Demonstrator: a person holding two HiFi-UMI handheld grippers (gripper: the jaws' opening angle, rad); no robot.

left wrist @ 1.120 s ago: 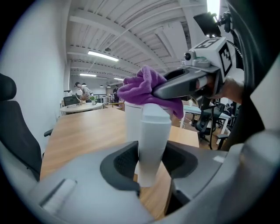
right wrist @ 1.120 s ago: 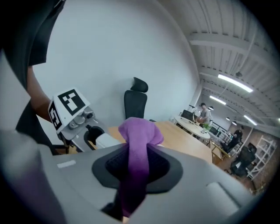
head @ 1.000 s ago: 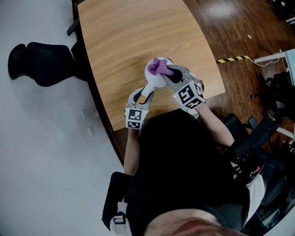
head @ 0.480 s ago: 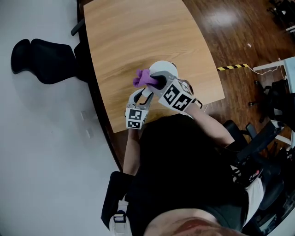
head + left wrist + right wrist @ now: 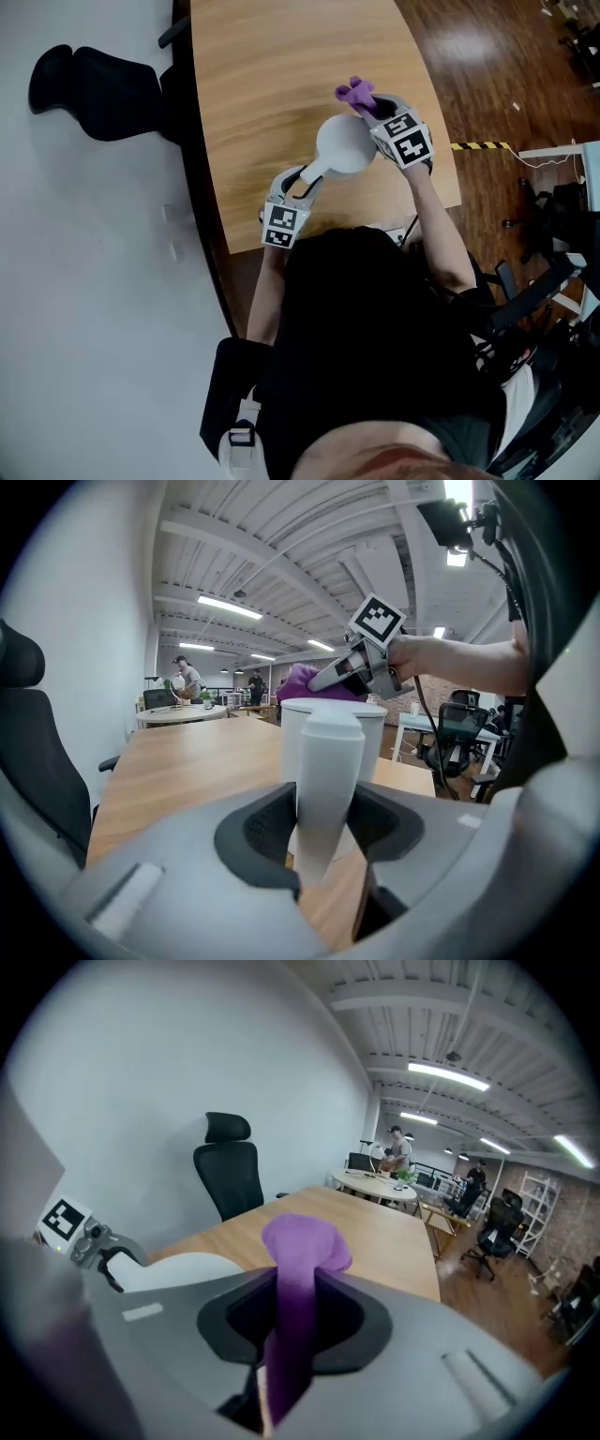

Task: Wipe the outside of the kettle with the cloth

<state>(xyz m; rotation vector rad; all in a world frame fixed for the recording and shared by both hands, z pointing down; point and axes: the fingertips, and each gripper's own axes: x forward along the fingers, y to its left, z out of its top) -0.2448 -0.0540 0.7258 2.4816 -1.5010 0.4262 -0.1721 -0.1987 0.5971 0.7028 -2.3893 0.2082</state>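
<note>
Cloth (image 5: 355, 91) in right gripper (image 5: 367, 102) sits just beyond kettle (image 5: 344, 146).

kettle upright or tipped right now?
Upright: the kettle body stands vertical, top level, in the left gripper view; left gripper grips its handle.

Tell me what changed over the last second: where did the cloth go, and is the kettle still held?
The right gripper, shut on the purple cloth, swept it from the top of the kettle to the handle side, then round to the far right side, where it is now. Nothing was picked up or let go. The left gripper stays clamped on the handle, and the kettle stays upright on the table.
</note>
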